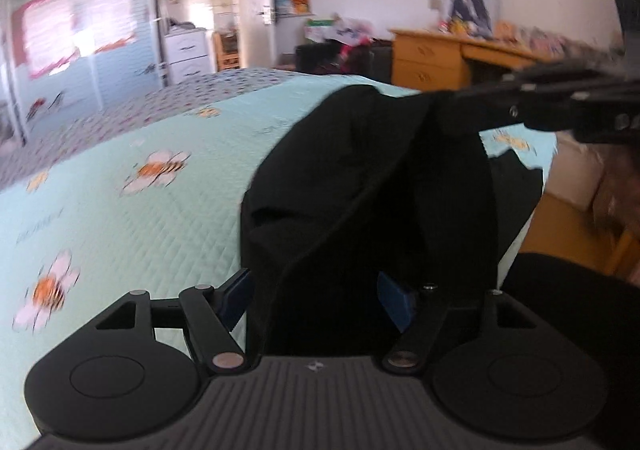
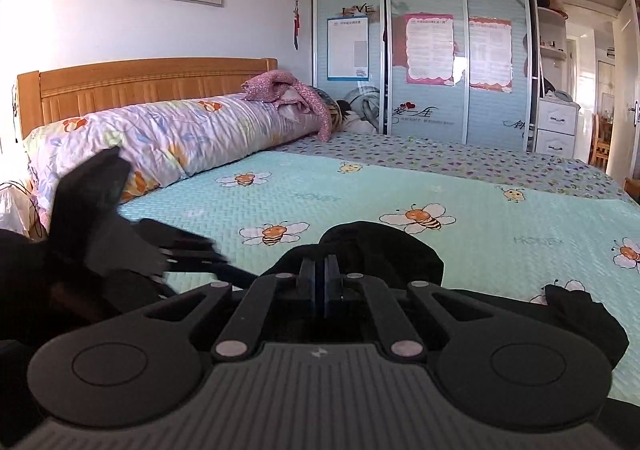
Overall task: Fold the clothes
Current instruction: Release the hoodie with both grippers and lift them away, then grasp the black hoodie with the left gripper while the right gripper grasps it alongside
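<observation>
A black garment (image 1: 360, 186) is lying bunched on the bed (image 1: 120, 210) with its pale green bee-print cover, part of it lifted off the cover; the right gripper (image 2: 320, 282) is holding its jaws pressed together on a fold of that cloth, seen from the left wrist view reaching in from the right to the raised edge. The left gripper (image 1: 320, 298) is standing with its jaws spread well apart; the dark cloth is hanging loosely between its blue pads (image 1: 394, 300), which are not pinching it.
</observation>
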Tool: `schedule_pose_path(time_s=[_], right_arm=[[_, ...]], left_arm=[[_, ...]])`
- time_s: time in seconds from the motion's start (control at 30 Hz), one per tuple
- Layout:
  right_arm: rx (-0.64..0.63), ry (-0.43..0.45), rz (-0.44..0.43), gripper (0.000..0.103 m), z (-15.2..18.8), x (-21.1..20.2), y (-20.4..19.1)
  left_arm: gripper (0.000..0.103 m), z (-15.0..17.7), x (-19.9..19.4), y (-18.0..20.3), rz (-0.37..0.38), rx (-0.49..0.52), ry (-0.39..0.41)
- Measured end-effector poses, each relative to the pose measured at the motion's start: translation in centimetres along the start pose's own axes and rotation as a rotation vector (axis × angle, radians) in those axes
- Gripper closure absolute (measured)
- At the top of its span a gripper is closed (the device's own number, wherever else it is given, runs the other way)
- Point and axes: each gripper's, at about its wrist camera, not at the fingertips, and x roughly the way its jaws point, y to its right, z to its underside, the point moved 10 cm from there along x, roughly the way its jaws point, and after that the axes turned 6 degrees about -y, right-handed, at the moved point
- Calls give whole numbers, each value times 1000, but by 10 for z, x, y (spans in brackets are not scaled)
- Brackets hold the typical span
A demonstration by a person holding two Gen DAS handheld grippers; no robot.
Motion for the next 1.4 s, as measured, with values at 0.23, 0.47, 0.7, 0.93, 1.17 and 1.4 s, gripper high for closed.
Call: schedule_pose_path(time_s=[0.23,0.47,0.7,0.93,1.17,1.4], right_arm=[[25,-13,22,86,-2,12,4],[111,-47,-2,35,17,13,-8],[145,-221,-110,35,73,22,-51],[100,-354,-46,38,99,65,-50],[201,-338,-132,94,87,83,-54],[359,-223,-312,93,50,87,-72]], left_arm=[[94,-10,-25,-56,-173,-200,137],[95,25,-75,-102,-308,-326,130],[95,34,-75,-107,-284,-397,120],[93,11,-72,-101,-251,-408,157],[92,9,-67,-111,-252,-430,156],[73,0,-58,-133,-260,-442,152]])
